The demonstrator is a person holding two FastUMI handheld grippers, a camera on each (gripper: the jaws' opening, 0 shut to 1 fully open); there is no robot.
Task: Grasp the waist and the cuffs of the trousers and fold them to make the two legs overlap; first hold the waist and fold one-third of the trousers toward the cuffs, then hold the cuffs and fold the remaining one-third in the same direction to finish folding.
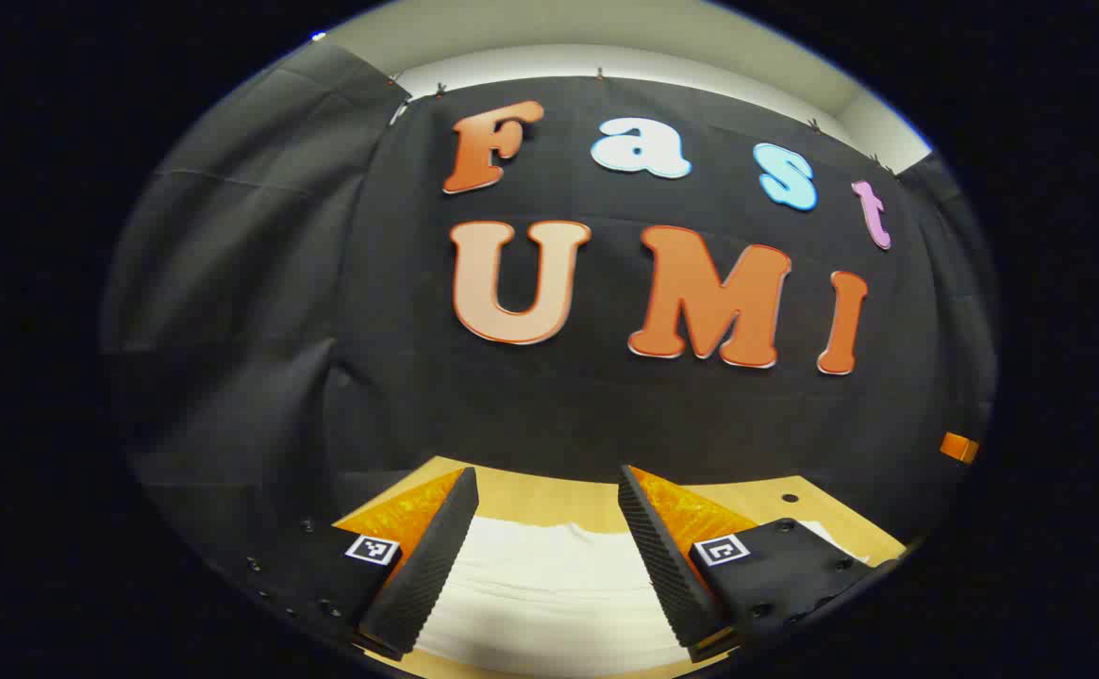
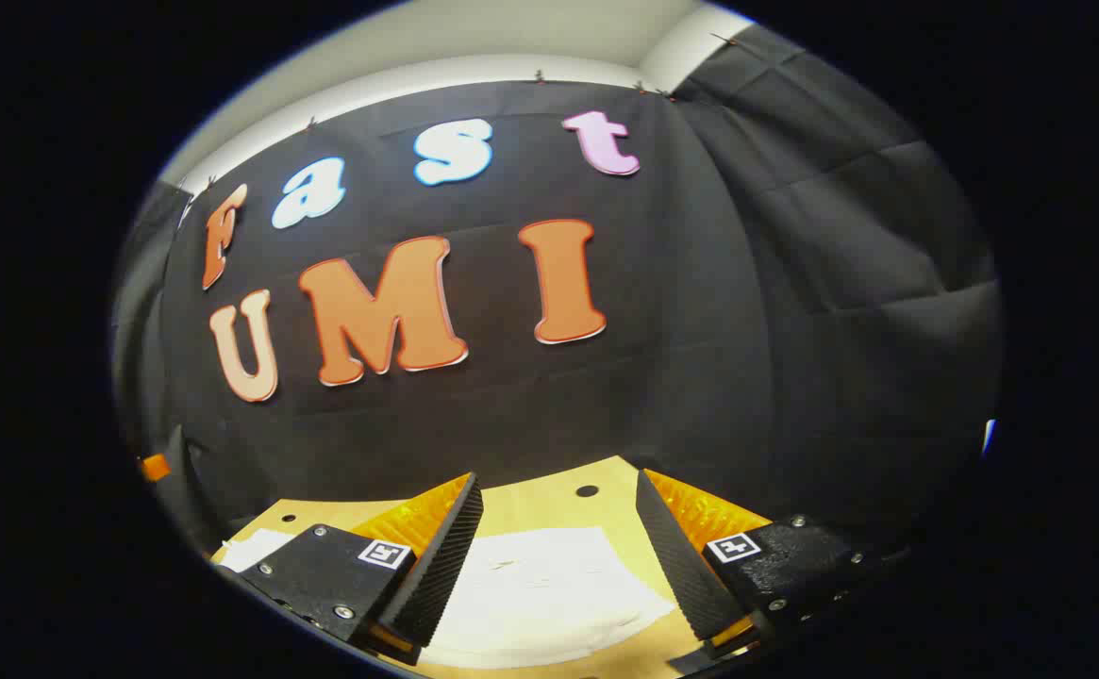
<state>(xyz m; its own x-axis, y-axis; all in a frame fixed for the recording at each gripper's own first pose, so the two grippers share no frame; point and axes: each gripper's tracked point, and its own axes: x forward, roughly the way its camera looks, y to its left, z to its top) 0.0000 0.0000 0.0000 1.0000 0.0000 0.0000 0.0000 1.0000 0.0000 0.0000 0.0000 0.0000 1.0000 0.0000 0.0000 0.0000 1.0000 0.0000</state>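
White fabric, the trousers (image 1: 549, 589), lies flat on a pale wooden table (image 1: 549, 495) in front of the booth's black cloth wall, seen here from two hand-held grippers raised above it. In the left gripper view, the left gripper (image 1: 547, 514) hangs over the garment with its two ridged fingers spread wide apart, nothing between them, the cloth showing through the gap and running out of sight beneath both fingers (image 1: 422, 580). In the right gripper view, the right gripper (image 2: 558, 519) is likewise released, its fingers (image 2: 436, 566) parted and clear of the cloth, with the trousers (image 2: 540, 594) lying below and between them; a straight edge of the garment faces the wall, and a further patch of white shows beyond the left finger near the table's edge. The tabletop (image 2: 549, 505) carries a small dark round hole (image 2: 587, 491) just past the garment, toward the wall. Whether the trousers are already folded cannot be told from either view.
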